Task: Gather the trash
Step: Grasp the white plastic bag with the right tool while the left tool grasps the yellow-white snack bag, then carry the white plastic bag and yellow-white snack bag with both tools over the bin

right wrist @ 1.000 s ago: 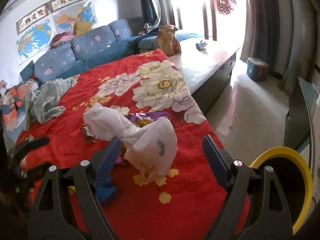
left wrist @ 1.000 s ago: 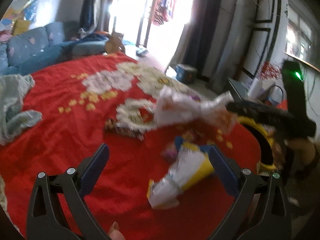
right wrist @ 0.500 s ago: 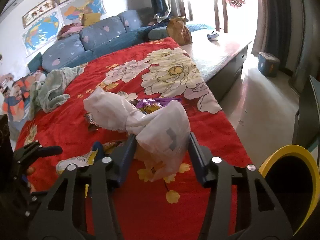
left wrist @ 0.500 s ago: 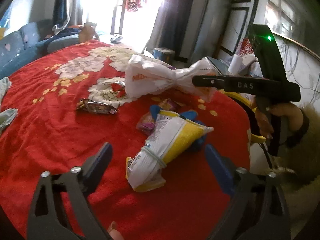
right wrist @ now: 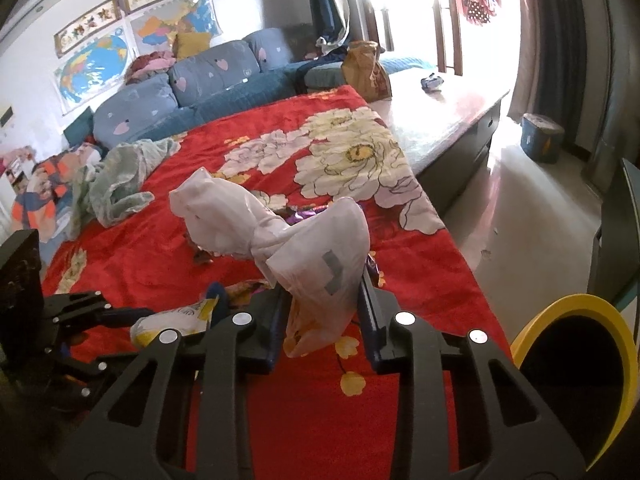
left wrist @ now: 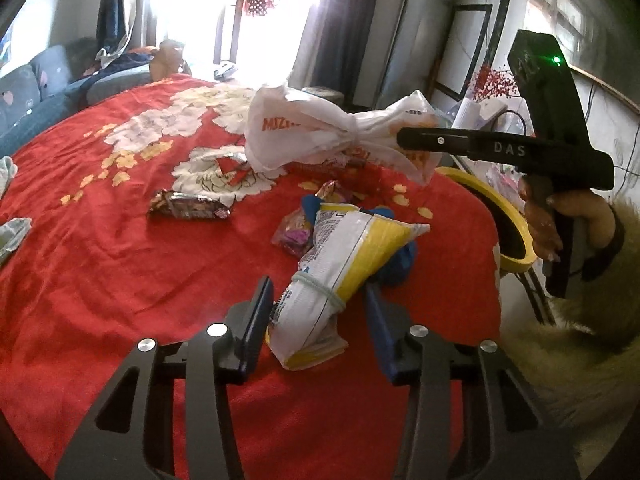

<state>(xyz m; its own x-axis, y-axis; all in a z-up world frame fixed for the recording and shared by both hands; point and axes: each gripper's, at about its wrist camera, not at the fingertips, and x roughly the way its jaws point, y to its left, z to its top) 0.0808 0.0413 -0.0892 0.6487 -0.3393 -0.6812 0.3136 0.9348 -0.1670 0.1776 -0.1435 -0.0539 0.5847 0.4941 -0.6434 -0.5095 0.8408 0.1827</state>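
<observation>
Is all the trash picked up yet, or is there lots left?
Nothing looks binned yet. The right tool is closing on the white plastic bag, the left tool around the yellow snack bag. A dark wrapper and pink wrapper remain on the red blanket.

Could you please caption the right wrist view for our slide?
Right claw closing around a knotted white plastic bag above the red floral blanket.

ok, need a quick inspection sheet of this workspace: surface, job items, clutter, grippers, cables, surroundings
Surface: red floral blanket.
Job items: knotted white plastic bag; yellow-white snack bag; dark foil wrapper; pink wrapper; yellow-rimmed bin.
Clutter: green cloth.
Grippers: left gripper closing around snack bag; right gripper closing on plastic bag.
Cables: one at wall.
Surroundings: blue sofa, wall maps.
</observation>
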